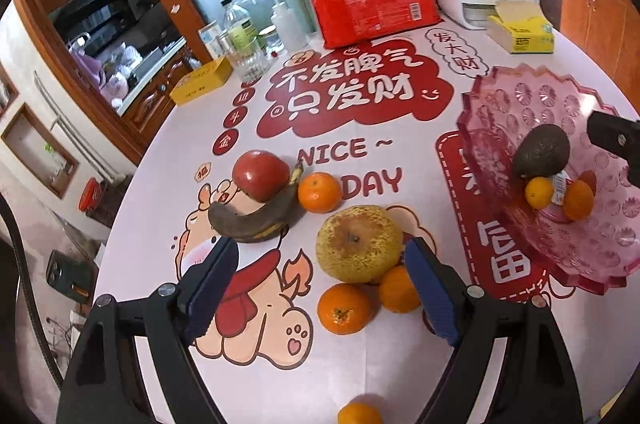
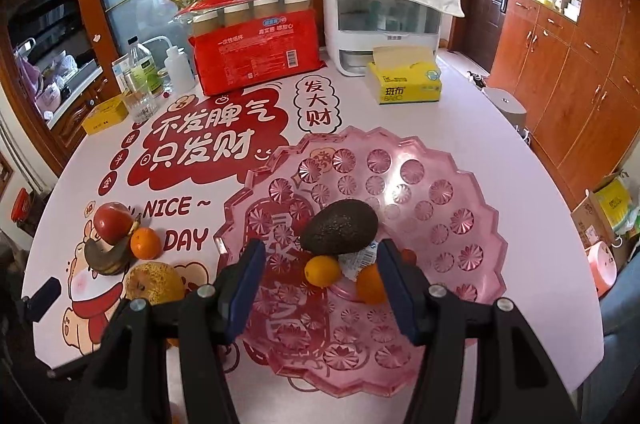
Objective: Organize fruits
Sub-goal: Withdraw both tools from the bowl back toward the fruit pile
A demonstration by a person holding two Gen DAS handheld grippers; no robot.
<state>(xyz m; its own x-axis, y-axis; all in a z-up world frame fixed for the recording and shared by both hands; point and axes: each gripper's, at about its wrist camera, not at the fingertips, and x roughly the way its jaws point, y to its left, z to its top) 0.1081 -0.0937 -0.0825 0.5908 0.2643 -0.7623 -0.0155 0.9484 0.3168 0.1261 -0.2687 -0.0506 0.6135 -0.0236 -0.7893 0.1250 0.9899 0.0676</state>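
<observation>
A pink fruit tray [image 2: 440, 192] holds a dark avocado [image 2: 339, 227] and two small oranges [image 2: 322, 271]; it also shows in the left wrist view [image 1: 520, 104]. My right gripper [image 2: 320, 288] is open and empty above the tray's near side, just short of that fruit. On the table lie a red apple [image 1: 261, 174], a blackened banana [image 1: 256, 220], a yellow pear [image 1: 359, 243] and several oranges [image 1: 319, 192]. My left gripper [image 1: 320, 288] is open and empty, its jaws either side of the pear and two oranges [image 1: 344, 308].
At the table's back stand a red pack of paper cups [image 2: 256, 52], a white appliance [image 2: 384, 24], a yellow tissue box [image 2: 408, 80], bottles and a glass [image 2: 140, 100]. Another orange [image 1: 359, 414] lies at the near edge. Cabinets stand to the right.
</observation>
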